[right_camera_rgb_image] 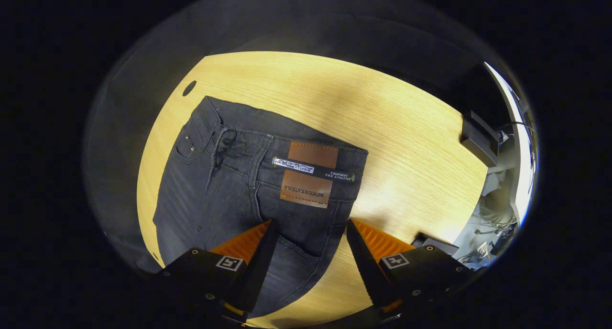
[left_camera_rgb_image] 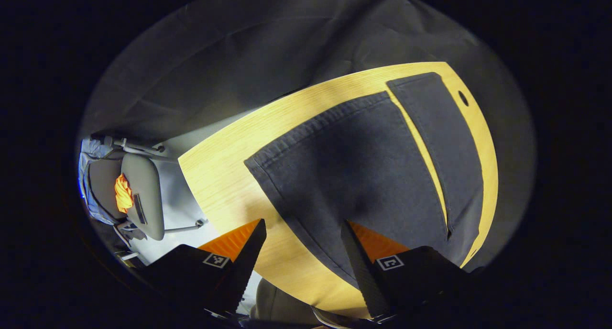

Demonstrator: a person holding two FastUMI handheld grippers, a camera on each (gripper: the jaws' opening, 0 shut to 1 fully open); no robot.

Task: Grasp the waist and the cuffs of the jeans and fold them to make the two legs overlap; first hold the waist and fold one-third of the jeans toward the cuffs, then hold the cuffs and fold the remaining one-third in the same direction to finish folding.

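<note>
Surface (right_camera_rgb_image: 406, 142): pale wood grain, smooth, rounded edge, small hole near rim. Jeans (right_camera_rgb_image: 229, 190) lie flat on it, dark denim, legs apart with a strip of wood between (left_camera_rgb_image: 420, 142). Judge denim heavyish, limp but thick, non-slippery; seams stiffest, so best hold at waist (right_camera_rgb_image: 287, 149) band and cuffs (left_camera_rgb_image: 334, 111) hems. Leather patch (right_camera_rgb_image: 308, 174) on waistband, stitched. My left gripper (left_camera_rgb_image: 302, 233) wide open over leg edge, holding nothing. My right gripper (right_camera_rgb_image: 310, 233) wide open above waist, empty.
</note>
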